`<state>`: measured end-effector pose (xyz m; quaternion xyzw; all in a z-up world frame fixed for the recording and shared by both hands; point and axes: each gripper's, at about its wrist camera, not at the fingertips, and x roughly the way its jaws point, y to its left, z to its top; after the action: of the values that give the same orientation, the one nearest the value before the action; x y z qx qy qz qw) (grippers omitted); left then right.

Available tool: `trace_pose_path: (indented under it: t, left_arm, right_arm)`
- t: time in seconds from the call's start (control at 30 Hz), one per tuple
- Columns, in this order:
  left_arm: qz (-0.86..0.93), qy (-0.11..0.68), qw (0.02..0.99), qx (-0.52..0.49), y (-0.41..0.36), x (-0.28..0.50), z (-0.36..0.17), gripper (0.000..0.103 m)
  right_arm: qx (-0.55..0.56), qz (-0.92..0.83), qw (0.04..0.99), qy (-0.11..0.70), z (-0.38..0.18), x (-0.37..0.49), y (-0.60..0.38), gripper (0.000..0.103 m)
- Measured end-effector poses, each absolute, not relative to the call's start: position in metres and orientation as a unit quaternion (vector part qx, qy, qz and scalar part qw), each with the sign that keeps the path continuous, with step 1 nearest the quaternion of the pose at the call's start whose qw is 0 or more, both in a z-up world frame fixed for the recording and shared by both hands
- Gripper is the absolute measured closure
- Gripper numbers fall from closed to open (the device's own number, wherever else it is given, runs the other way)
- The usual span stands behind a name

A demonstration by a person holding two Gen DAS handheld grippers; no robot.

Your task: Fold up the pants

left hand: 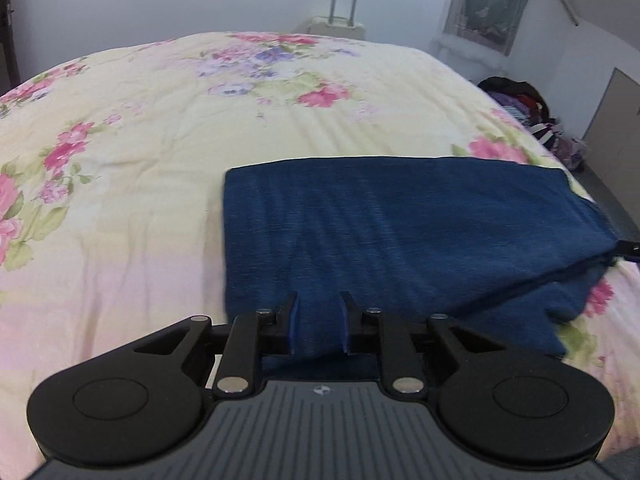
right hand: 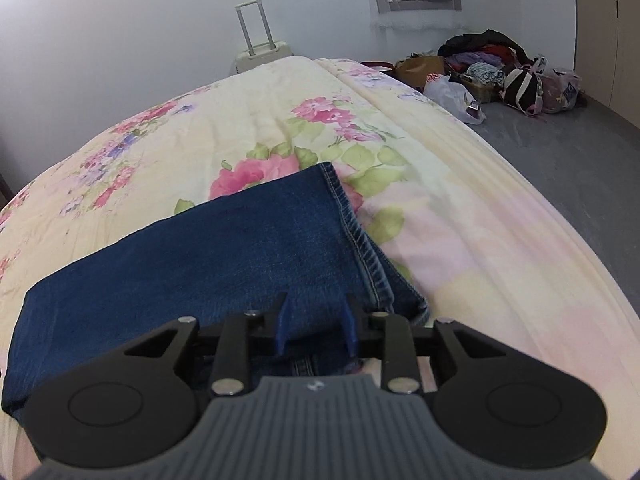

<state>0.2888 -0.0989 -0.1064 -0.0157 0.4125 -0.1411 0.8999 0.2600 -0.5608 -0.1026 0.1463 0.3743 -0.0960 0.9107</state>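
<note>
On bed (left hand: 160,160), pants (left hand: 380,232) folded; left gripper (left hand: 319,326) and right gripper (right hand: 316,328) fingers parted over denim, grasping nothing. Advice: lift away straight, avoid dragging fold.

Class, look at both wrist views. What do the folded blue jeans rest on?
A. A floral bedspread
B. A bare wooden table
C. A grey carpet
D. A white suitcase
A: the jeans lie flat on the cream bedspread printed with pink flowers, seen in both views.
</note>
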Motion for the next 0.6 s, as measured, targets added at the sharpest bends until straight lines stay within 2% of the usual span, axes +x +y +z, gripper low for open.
trace_pose_path:
  t: [0.07, 0.17, 0.23, 0.37, 0.43, 0.6]
  left_arm:
    - [-0.181, 0.409, 0.894, -0.039, -0.117, 0.272, -0.103, 0.081]
    - [-0.236, 0.410, 0.877, -0.078, -0.144, 0.252, -0.103, 0.080]
    - [-0.257, 0.421, 0.866, -0.080, -0.164, 0.246, -0.109, 0.076]
    - [-0.272, 0.433, 0.856, -0.075, -0.195, 0.243, -0.125, 0.072]
    - [-0.268, 0.430, 0.859, -0.079, -0.204, 0.245, -0.129, 0.062]
    - [-0.260, 0.439, 0.857, -0.074, -0.222, 0.251, -0.138, 0.062]
  right_arm:
    - [0.171, -0.100, 0.906, 0.374, -0.107, 0.241, -0.566, 0.079]
    - [0.253, -0.116, 0.887, 0.369, -0.119, 0.214, -0.586, 0.068]
    - [0.298, -0.119, 0.875, 0.363, -0.125, 0.201, -0.595, 0.068]
    - [0.314, -0.111, 0.871, 0.362, -0.129, 0.192, -0.594, 0.067]
    - [0.313, -0.102, 0.874, 0.358, -0.129, 0.192, -0.591, 0.066]
    - [0.349, -0.100, 0.865, 0.346, -0.138, 0.196, -0.602, 0.057]
